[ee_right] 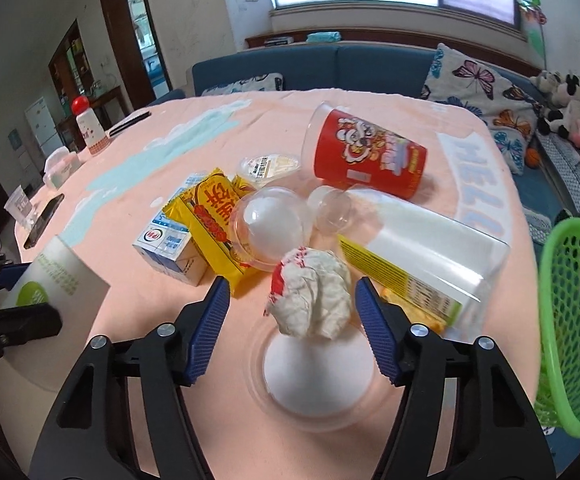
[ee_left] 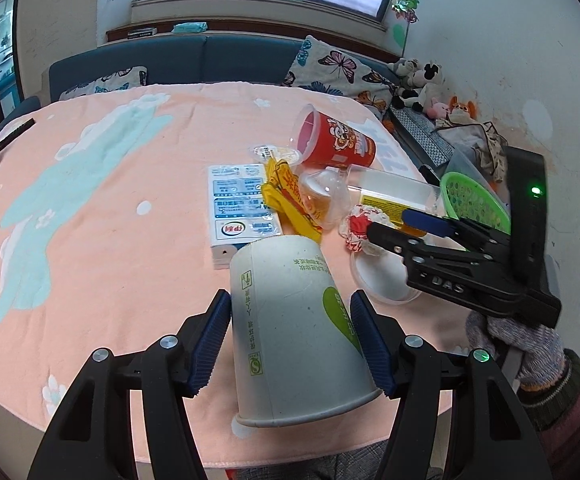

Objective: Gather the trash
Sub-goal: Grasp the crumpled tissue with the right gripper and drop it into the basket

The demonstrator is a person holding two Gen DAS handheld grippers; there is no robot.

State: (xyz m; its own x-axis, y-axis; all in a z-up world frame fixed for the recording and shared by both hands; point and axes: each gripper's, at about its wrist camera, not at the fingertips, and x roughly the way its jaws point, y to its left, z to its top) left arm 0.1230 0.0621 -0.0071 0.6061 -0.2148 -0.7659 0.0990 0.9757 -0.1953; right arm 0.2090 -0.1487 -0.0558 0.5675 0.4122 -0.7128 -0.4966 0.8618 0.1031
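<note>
peach cloth with pale blue and white shapes covers the table [ee_left: 101, 216], and the trash sits bunched on its right half. beyond the table's right edge stands a green mesh basket [ee_right: 570, 320]. next in size is a clear plastic cup [ee_right: 422, 248] on its side, mouth toward the basket, and behind it a red printed cup [ee_right: 366, 152] also tipped over. the white paper cup [ee_left: 290, 332] with a green heart is gripped between both blue pads of the left gripper [ee_left: 290, 344], its rim facing the camera. a small milk carton [ee_left: 239, 212] lies flat just beside a yellow wrapper [ee_right: 213, 216], with a clear dome lid [ee_right: 267, 224] touching the wrapper. the right gripper [ee_right: 287, 328] stands wide, its fingers either side of a crumpled white and red wrapper [ee_right: 312, 296] without pressing it; that wad rests at the edge of a flat clear lid [ee_right: 318, 372].
</note>
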